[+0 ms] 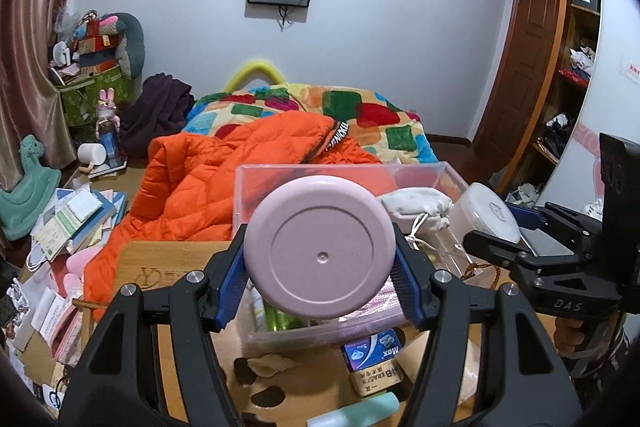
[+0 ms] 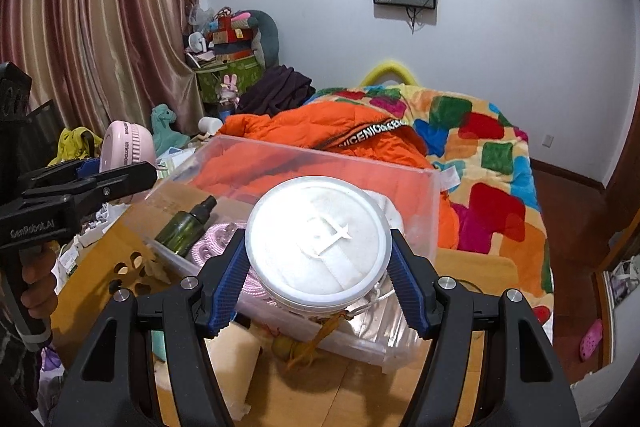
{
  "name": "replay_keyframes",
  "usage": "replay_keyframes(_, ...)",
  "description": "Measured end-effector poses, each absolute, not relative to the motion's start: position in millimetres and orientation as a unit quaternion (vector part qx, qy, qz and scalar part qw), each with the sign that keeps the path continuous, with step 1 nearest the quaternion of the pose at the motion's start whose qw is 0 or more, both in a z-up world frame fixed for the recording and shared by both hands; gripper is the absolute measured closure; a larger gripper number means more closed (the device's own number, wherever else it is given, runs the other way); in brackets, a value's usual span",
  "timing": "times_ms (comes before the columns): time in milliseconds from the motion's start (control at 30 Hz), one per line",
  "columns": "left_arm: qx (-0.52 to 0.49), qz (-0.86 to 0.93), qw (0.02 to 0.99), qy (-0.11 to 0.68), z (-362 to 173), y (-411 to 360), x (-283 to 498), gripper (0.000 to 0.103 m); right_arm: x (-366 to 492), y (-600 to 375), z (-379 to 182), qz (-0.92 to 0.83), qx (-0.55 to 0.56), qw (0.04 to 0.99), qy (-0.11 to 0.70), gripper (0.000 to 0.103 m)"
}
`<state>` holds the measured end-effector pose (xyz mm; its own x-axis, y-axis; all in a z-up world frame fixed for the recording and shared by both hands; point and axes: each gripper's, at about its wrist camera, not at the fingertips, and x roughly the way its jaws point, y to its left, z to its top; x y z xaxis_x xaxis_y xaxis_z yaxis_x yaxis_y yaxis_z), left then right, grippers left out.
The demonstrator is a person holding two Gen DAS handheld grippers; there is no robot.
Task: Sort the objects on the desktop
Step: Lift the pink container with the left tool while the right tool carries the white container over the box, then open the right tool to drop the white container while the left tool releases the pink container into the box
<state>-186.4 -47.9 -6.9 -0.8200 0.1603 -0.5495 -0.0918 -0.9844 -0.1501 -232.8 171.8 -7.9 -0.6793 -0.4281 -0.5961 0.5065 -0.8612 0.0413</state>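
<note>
Pink round fan [image 1: 320, 247], plastic, disc-shaped: clamped by its rim between the blue pads [image 1: 232, 285] of the left gripper [image 1: 320, 287], carried above the near part of the clear plastic storage box [image 1: 424, 169]. White round lidded tub [image 2: 318, 247], translucent: clenched the same way in the right gripper [image 2: 318, 291], also over the box; in the left view it appears at the box's right edge. Box contents, as far as visible: green spray bottle [image 2: 186, 227], pink coiled item [image 2: 216, 247], white drawstring pouch [image 1: 416, 209]. Box stands on a wooden lap desk [image 1: 160, 267] set on a bed, with an eraser carton [image 1: 374, 363] and a mint-green tube [image 1: 360, 413] loose on the desk in front. Risks, as judged: both holds are on curved, smooth rims, so a tilt or slackened squeeze could let either disc slide out and fall onto the bottle or bounce off the desk; the two grippers work close together over one box and could knock each other or its thin wall; the desk rests on soft bedding, so a hard press may rock it and shift the loose items.
</note>
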Motion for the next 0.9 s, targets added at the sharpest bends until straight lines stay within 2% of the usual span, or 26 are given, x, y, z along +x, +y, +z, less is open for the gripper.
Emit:
replay_keyframes(500,-0.341,0.934,0.091,-0.055,-43.2,-22.5,-212.2,0.04,-248.1,153.5,-30.3,-0.911,0.315,0.245,0.099,0.041)
replay_keyframes(900,-0.331,0.939,0.082,-0.035,-38.0,-17.7,-206.4,0.039,-245.6,142.5,-29.5,-0.91,0.31,0.239,0.135,0.04)
